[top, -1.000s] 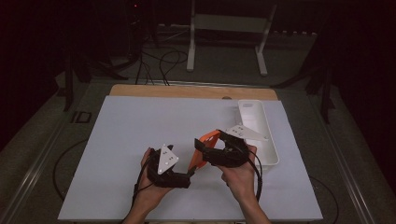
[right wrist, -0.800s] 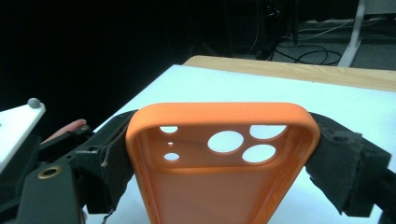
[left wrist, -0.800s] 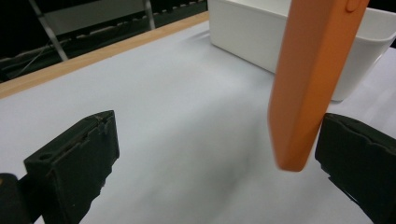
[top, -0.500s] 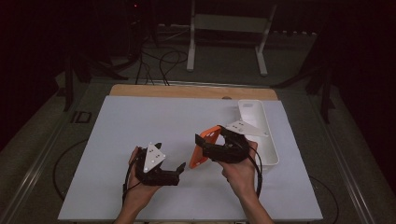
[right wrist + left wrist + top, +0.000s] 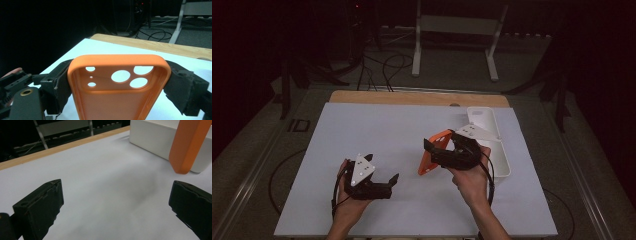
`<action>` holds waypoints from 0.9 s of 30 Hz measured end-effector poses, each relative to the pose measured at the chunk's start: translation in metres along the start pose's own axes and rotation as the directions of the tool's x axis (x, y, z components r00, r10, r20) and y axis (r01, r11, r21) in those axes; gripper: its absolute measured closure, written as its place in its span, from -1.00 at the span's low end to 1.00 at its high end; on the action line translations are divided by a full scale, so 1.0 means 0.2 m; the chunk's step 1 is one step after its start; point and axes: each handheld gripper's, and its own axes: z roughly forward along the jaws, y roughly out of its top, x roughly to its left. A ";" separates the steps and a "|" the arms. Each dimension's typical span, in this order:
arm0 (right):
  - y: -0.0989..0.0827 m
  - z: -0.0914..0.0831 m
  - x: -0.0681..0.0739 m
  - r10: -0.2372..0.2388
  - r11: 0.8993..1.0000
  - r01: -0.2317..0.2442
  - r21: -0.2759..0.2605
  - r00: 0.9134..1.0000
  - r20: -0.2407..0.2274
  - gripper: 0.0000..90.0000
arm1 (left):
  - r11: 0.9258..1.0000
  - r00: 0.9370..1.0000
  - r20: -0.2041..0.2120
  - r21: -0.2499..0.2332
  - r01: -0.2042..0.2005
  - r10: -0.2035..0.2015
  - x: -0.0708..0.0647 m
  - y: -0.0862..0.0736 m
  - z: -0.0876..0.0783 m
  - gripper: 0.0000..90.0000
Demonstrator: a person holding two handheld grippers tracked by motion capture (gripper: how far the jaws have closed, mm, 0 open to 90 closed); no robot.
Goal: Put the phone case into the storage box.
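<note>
At the left of the table, the left gripper (image 5: 382,184) sits low over the white mat (image 5: 377,130), its jaws spread wide with nothing between them; in the left gripper view only bare mat lies ahead. Toward the middle, the right gripper (image 5: 438,152) has its jaws closed on the two long sides of an orange phone case (image 5: 430,157), holding it tilted and lifted off the mat. In the right gripper view the phone case (image 5: 117,87) faces the camera with its hollow side and camera cutouts in sight. Just beside it on the right lies a long white tray (image 5: 492,145), apparently empty. As I judge it, the case is picked up and secured; placing it, perhaps in the tray, is not yet done
</note>
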 end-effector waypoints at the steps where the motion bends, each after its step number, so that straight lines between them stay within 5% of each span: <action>1: 0.00 0.00 0.00 -0.003 1.000 0.003 0.000 1.000 0.002 -0.65 | 1.000 1.000 -0.002 0.001 0.003 -0.003 0.01 0.00 -0.01 -0.98; 27: 0.06 0.02 -0.03 -0.033 0.999 0.033 0.008 0.998 0.046 -0.64 | 0.998 0.998 -0.047 -0.034 0.047 -0.049 0.19 -0.16 -0.15 -0.99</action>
